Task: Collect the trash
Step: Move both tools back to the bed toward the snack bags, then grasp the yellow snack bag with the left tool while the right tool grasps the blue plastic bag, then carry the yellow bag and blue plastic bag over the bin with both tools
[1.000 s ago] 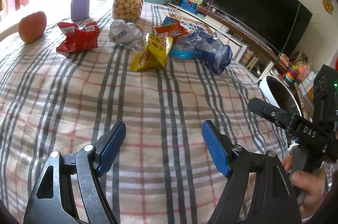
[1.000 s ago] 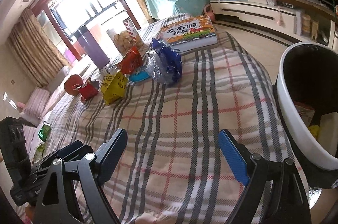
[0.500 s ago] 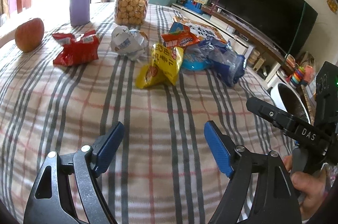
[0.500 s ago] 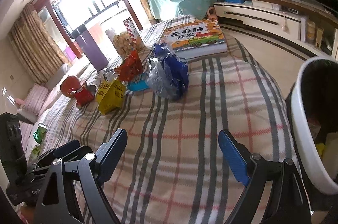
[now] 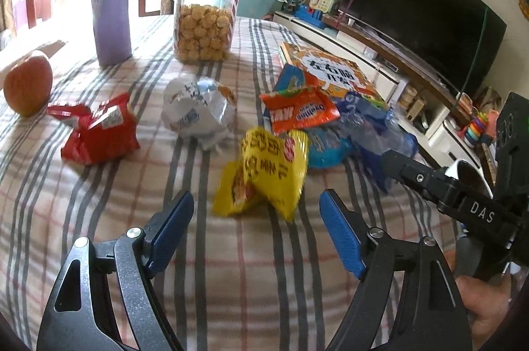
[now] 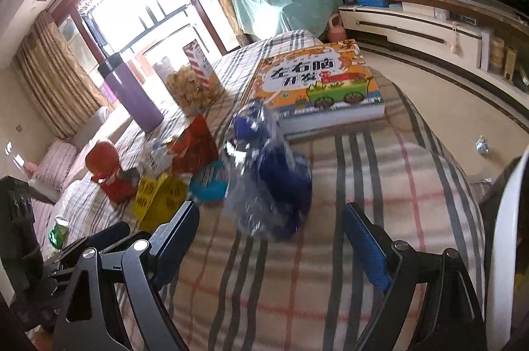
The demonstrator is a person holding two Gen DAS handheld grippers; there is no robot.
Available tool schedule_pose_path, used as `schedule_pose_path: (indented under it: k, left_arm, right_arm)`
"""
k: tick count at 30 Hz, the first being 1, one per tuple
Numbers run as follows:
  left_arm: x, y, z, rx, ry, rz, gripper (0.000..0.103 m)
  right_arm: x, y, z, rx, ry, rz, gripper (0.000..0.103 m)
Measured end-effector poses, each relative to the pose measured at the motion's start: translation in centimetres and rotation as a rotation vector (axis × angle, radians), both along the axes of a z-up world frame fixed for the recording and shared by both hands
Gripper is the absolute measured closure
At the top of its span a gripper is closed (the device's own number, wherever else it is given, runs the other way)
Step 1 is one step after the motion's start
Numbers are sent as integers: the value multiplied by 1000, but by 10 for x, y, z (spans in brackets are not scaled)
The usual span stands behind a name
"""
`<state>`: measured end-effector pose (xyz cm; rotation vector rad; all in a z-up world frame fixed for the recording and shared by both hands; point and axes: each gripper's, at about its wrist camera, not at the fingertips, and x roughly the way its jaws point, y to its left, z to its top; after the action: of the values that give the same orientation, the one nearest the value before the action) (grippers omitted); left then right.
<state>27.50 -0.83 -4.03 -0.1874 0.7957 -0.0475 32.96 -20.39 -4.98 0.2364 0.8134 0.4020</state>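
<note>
Left hand-held gripper (image 5: pixel 256 220): black frame, triangular cut-outs, silver screws, blue ribbed pads (image 5: pixel 340 233). Right hand-held gripper (image 6: pixel 269 233): same build; white "DAS" lettering on its arm.

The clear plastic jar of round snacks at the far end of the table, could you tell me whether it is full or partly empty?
Partly empty. The clear plastic jar stands upright, with golden snack balls filling only its lower half; the upper half is see-through.

White letters "DAS" stand on the black arm of the right gripper (image 5: pixel 456 195). Beside it on the table, the book (image 6: pixel 317 83) bears large Chinese characters, "左右脑开发". The orange packet (image 5: pixel 299 112) and the yellow packet (image 5: pixel 264 175) nearby carry print too blurred to read.
</note>
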Motion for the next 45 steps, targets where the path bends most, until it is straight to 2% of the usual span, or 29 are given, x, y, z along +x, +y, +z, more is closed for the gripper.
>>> schedule_pose_path:
  k: [1, 3, 5, 6, 7, 9, 10, 13, 25, 31, 45]
  left_arm:
    - [2, 0, 0, 2, -2, -1, 23]
    - [4, 0, -1, -7, -5, -12, 34]
    - [6, -2, -2, -15, 12, -28, 67]
    - [6, -4, -3, -22, 20, -41, 74]
    - [4, -5, -3, -23, 21, -48, 75]
    - [-3, -8, -1, -17, 5, -55, 77]
    - [-7, -10, 0, -20, 0, -62, 83]
    - [-21, -13, 1, -42, -5, -74, 86]
    - [-72, -52, 13, -94, -32, -178, 89]
    - [-88, -86, 18, -88, -39, -255, 93]
    - [-104, -141, 28, -71, -62, -379, 95]
  right_arm:
    - [2, 0, 0, 0, -1, -6, 14]
    - [6, -1, -1, 5, 0, -13, 15]
    - [7, -1, -1, -4, -5, -12, 29]
    - [7, 0, -2, -14, -2, -7, 47]
    - [7, 1, -3, -20, 4, -2, 57]
    - [1, 1, -1, -27, -6, 2, 59]
    - [-3, 0, 1, -31, -12, 4, 61]
    - [-18, -7, 4, -9, -17, 8, 62]
    - [-88, -53, 14, 52, -34, -40, 62]
    - [-118, -79, 17, 72, -42, -93, 62]
    - [-155, -132, 27, 91, -71, -187, 62]
